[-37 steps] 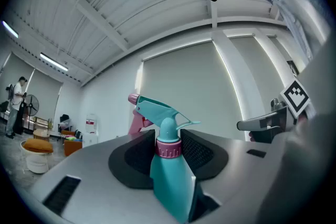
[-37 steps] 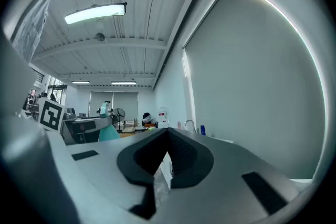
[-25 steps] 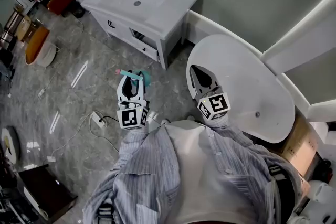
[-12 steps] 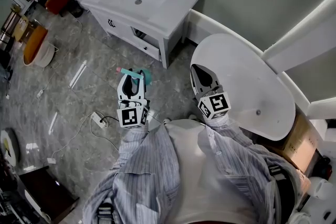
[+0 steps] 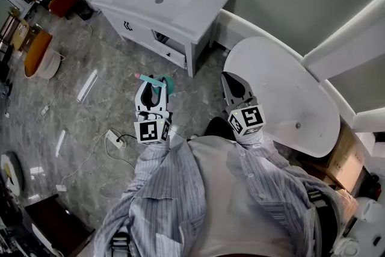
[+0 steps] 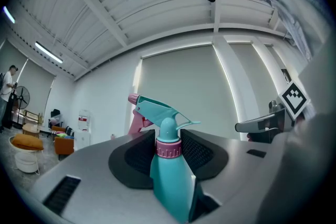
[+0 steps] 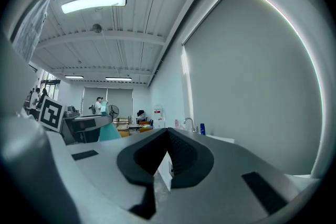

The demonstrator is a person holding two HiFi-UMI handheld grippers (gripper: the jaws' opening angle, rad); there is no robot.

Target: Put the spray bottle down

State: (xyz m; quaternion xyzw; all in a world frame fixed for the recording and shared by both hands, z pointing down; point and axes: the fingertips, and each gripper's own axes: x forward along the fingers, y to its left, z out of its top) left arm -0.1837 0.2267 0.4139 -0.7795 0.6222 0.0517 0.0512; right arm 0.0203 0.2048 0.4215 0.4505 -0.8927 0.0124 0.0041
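Both hands have edged slightly nearer the white vanity (image 5: 180,6), the left gripper (image 5: 153,88) clamping the teal spray bottle (image 6: 169,181) (upright, well short of the vanity), the right gripper (image 7: 168,134) closed on nothing, so the put-down seems only approached.

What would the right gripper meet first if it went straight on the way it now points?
Probably the white sink cabinet; the right gripper aims toward its near end, though depth is unclear.

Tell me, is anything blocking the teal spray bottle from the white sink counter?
Nothing visible. Only grey floor lies between the teal plastic spray bottle in the left tongs and the white sink counter.
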